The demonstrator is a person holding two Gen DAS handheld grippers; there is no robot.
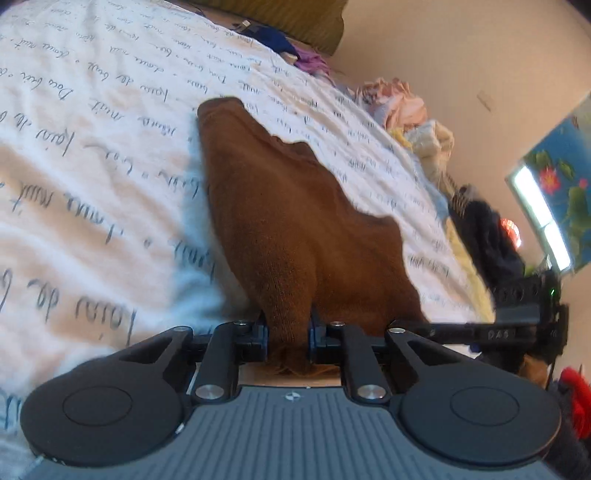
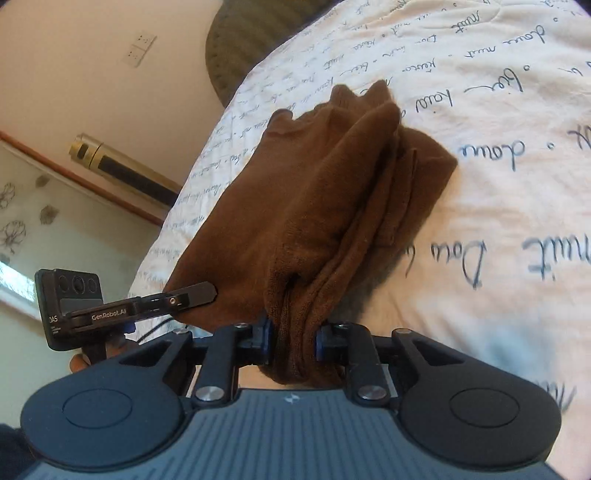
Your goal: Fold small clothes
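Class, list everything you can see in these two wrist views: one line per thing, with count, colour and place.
brown garment: one, brown, on the bedspread, held at both ends.
bedspread: one, white with dark handwriting print, under the garment.
pillow: one, olive green, at the far end of the bed.
clothes pile: several, pink, cream, purple and dark, along the bed's far edge.
wall switches: one panel, white, on the wall.
left gripper: one, black, jaws shut on the garment.
right gripper: one, black, jaws shut on the garment.
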